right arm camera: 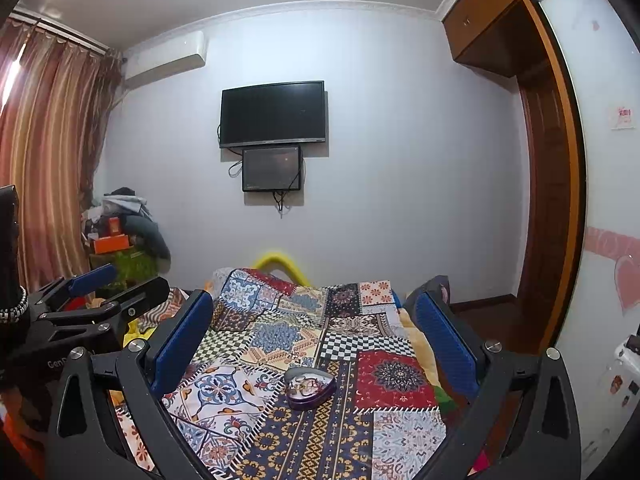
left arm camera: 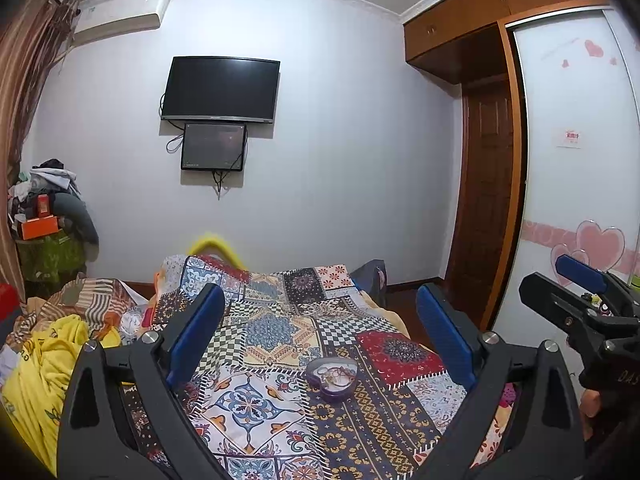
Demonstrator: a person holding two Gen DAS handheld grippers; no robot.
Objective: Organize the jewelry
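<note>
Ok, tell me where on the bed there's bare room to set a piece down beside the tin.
Bare quilt lies on every side of the heart-shaped tin: the white floral patch to its left, the red patch to its right, the blue-and-gold band in front. It is crowded at the bed's left edge, where the crumpled bedding piles up. Both grippers, left and right, are open and hold nothing.

Ahead of the gripper stood a pale wall (left arm camera: pixel 340 160) with a dark television (left arm camera: pixel 220 90) and a smaller screen (left arm camera: pixel 213 147) under it. Up-left hung an air conditioner (left arm camera: pixel 120 20) beside striped curtains (right arm camera: pixel 48 160) — to the right, a wooden wardrobe (left arm camera: pixel 480 8) and dark door (left arm camera: pixel 486 200). A patchwork bedspread (left arm camera: pixel 280 320) lay below.
</note>
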